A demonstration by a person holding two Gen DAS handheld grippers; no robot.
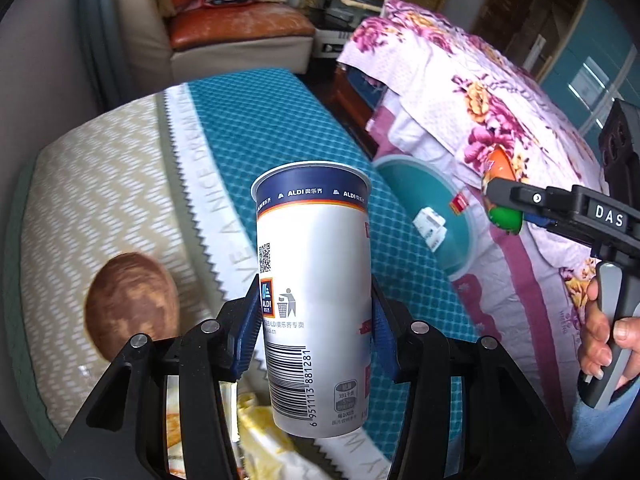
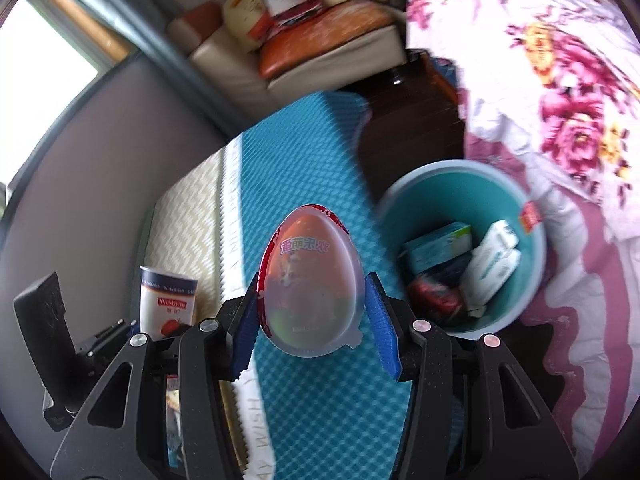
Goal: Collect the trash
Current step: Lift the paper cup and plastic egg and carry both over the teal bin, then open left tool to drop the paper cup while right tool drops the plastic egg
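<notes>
My left gripper [image 1: 314, 320] is shut on a white and blue ALDI paper cup [image 1: 316, 296], held upright above the mat. The cup also shows in the right wrist view [image 2: 168, 304]. My right gripper [image 2: 310, 308] is shut on an egg-shaped plastic toy package [image 2: 310, 280], held in the air left of a teal trash bin [image 2: 400, 200]. The bin holds several boxes and wrappers. In the left wrist view the right gripper [image 1: 500, 196] holds the egg package [image 1: 502, 168] just right of the bin [image 1: 404, 188].
A teal and beige floor mat [image 1: 256, 128] lies below. A brown round object [image 1: 130, 304] and a yellow wrapper [image 1: 264, 424] lie on it. A floral quilt-covered bed [image 1: 460, 92] stands on the right, an armchair [image 1: 224, 36] at the back.
</notes>
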